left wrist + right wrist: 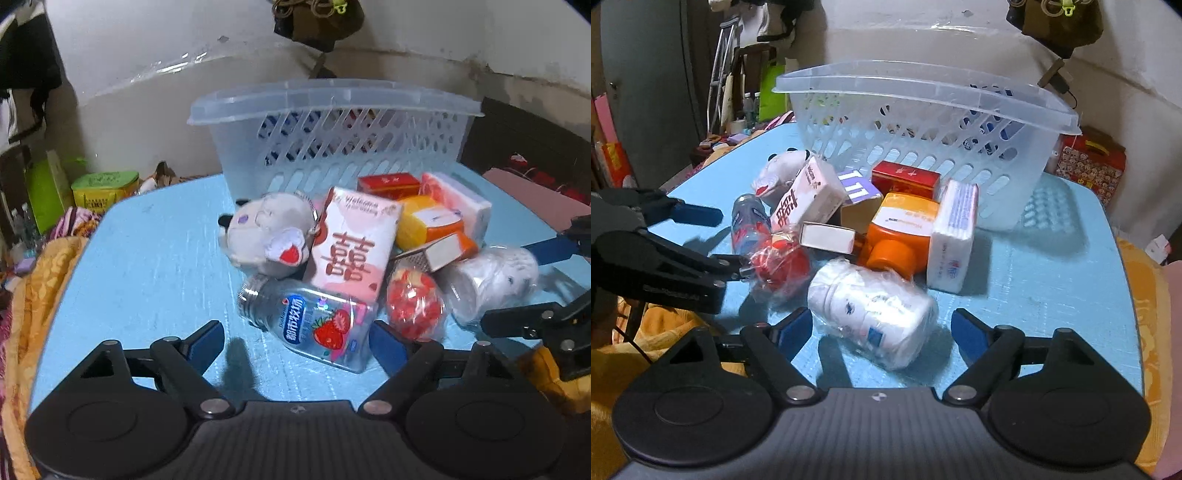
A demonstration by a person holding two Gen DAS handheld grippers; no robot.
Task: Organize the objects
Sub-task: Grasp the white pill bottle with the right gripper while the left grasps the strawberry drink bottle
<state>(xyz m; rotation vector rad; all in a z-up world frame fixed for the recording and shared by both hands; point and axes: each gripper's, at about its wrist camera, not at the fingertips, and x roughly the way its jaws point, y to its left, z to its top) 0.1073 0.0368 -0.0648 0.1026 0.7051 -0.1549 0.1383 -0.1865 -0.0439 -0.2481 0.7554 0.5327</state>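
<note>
A clear strawberry-label bottle [314, 328] lies on its side on the blue table [147, 258], between the fingers of my left gripper [297, 345], which is open and clear of it on both sides. A white plastic-wrapped container [875, 310] lies between the fingers of my right gripper [882, 332], also open and not touching. Behind them is a heap: a grey plush toy [266, 229], a pink box [354, 240], a red wrapped ball [413, 302], an orange bottle [901, 229], a tissue pack [953, 236] and a red box [905, 179].
A translucent slotted basket [923, 88] stands behind the heap at the table's far edge, with items dimly visible through its wall. Orange and patterned blankets [48, 277] lie around the table. A green tin [105, 188] sits beyond the left edge.
</note>
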